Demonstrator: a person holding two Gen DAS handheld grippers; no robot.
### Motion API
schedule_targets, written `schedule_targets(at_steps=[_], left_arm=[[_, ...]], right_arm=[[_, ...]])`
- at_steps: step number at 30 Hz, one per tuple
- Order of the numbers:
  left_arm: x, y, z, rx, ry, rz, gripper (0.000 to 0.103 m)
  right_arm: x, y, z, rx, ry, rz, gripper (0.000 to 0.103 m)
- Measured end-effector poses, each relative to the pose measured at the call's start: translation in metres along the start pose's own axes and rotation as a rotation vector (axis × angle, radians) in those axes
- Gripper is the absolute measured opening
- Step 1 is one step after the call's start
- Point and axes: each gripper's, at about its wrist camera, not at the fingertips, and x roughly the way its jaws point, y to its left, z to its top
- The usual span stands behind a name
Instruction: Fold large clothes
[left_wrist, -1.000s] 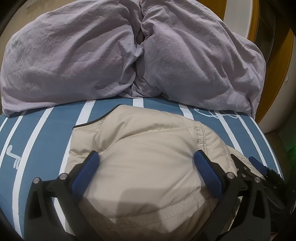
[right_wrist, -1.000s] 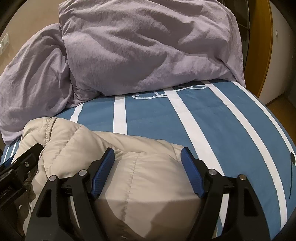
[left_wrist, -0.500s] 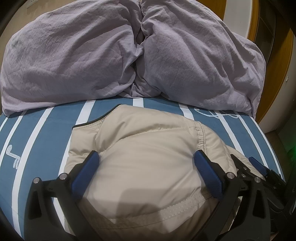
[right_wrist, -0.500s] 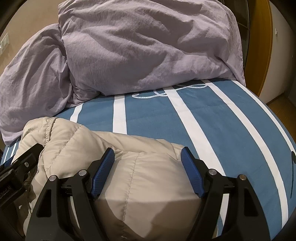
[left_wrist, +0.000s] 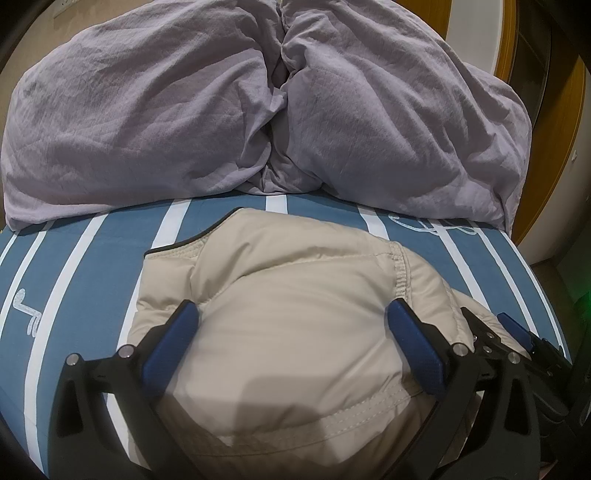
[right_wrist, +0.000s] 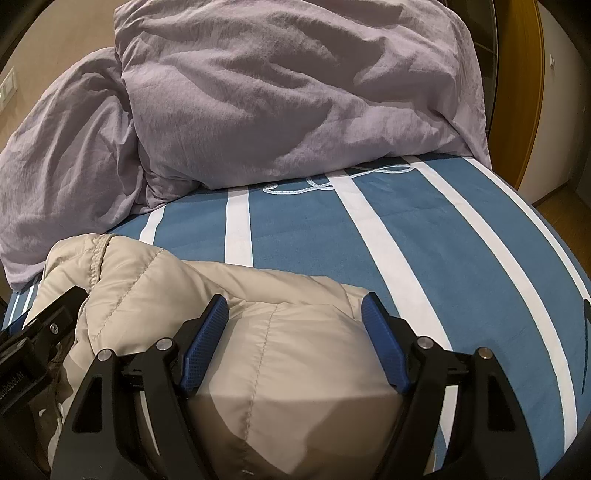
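Note:
A beige puffer jacket (left_wrist: 295, 266) lies bunched into a thick bundle on the blue, white-striped bed (left_wrist: 92, 258). My left gripper (left_wrist: 291, 306) stands open over it, its blue pads spread wide with the puffy fabric bulging between them and spilling past both sides. In the right wrist view the jacket (right_wrist: 166, 269) fills the lower left. There my right gripper (right_wrist: 294, 298) is open too, straddling the bundle's right end, whose edge lies by the right pad. Each gripper's black frame shows at the edge of the other's view.
A crumpled lilac duvet (left_wrist: 147, 110) is heaped across the far end of the bed (right_wrist: 314, 221). The striped sheet right of the jacket is bare. A wooden door frame (left_wrist: 546, 147) and wood floor (right_wrist: 561, 199) lie beyond the bed's right edge.

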Motion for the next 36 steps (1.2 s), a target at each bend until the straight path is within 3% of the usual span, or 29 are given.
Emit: schedule_targets(at_steps=[20,26,28,36], left_arm=[[0.0,0.001,0.003,0.003,0.031,-0.005,0.101],[-0.034,0.009,0.001,0.052,0.055,-0.011,0.101],[-0.048,0.021,-0.003,0.023,0.067,-0.03,0.101],[-0.076,0.083,-0.017,-0.157,0.132,-0.096,0.101]], right_arm=[[0.001,0.001,0.0,-0.005,0.013,0.001,0.077],[-0.011,-0.004,0.01,-0.025,0.079,0.013,0.083],[-0.021,-0.01,0.011,-0.019,0.08,0.02,0.09],[-0.041,-0.055,0.006,0.114,0.177,0.191,0.092]])
